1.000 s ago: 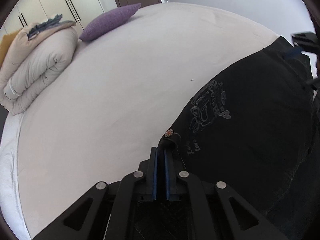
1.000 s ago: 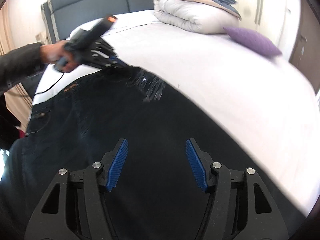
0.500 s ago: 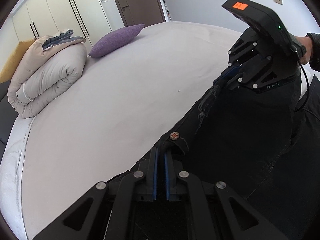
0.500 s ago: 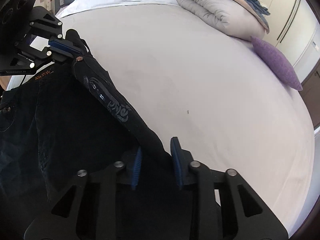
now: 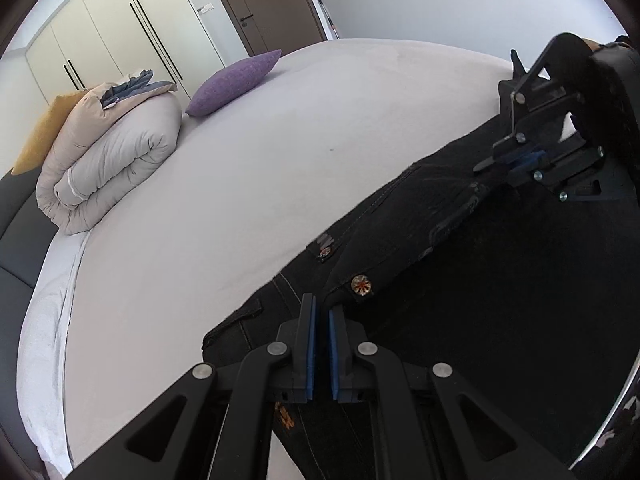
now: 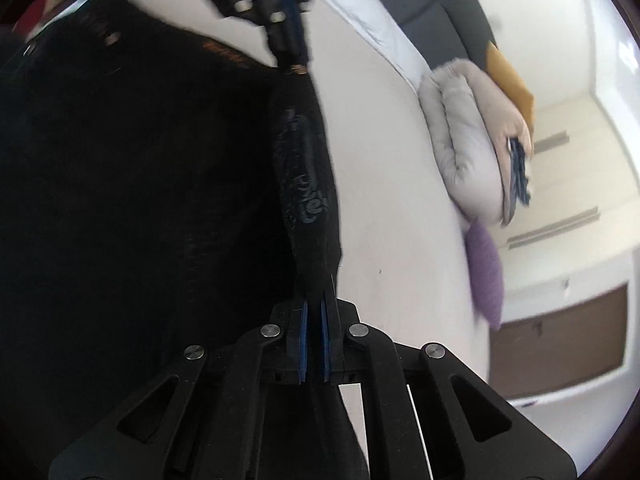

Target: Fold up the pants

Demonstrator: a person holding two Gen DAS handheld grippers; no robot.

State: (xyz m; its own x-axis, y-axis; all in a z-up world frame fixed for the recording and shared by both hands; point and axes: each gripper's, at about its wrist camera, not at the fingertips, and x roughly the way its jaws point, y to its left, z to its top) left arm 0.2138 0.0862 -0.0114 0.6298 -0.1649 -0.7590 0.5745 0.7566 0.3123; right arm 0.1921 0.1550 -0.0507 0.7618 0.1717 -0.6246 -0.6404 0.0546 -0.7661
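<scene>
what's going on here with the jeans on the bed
A person is folding dark jeans on a white bed, a handheld gripper in each hand. The left gripper is shut on the waistband end by a rivet button. The right gripper, whose jaws have just been closing, is shut on the same raised edge further along. The edge is lifted in a ridge between them.

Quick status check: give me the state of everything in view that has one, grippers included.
left gripper: shut on the pants edge near the waistband
right gripper: shut on the same edge, further along
pants: dark, on the bed, pinched edge raised between the grippers
duvet: rolled up
door: closed
wardrobe doors: closed
</scene>
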